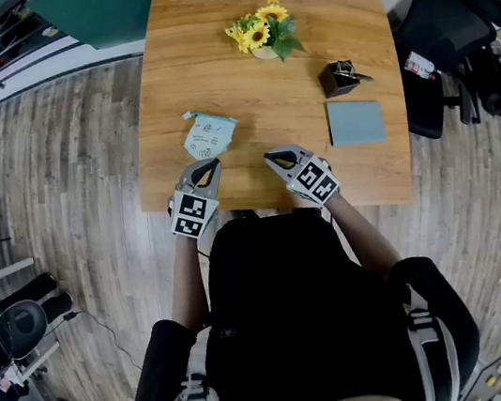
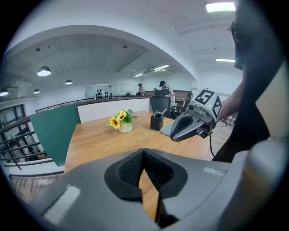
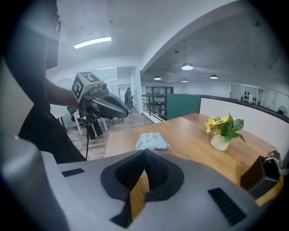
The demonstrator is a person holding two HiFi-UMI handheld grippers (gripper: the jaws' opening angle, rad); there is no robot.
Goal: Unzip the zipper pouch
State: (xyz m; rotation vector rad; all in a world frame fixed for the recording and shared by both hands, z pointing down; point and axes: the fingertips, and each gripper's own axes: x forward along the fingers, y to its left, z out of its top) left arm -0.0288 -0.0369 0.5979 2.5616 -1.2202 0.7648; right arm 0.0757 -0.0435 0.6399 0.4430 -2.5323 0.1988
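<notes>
A light blue-green zipper pouch (image 1: 209, 133) with print on it lies flat near the left front of the wooden table (image 1: 209, 68); the right gripper view shows the pouch (image 3: 152, 141) just beyond the jaws. My left gripper (image 1: 209, 164) hovers over the table's front edge, right below the pouch, shut and empty. My right gripper (image 1: 274, 157) is beside it to the right, also shut with nothing between its jaws. In each gripper view the jaw tips meet: left gripper (image 2: 143, 150), right gripper (image 3: 145, 152).
A small vase of sunflowers (image 1: 265, 30) stands at the back middle of the table. A black pen holder (image 1: 340, 78) and a grey-blue notebook (image 1: 355, 122) sit at the right. A black office chair (image 1: 450, 28) stands off the table's right edge.
</notes>
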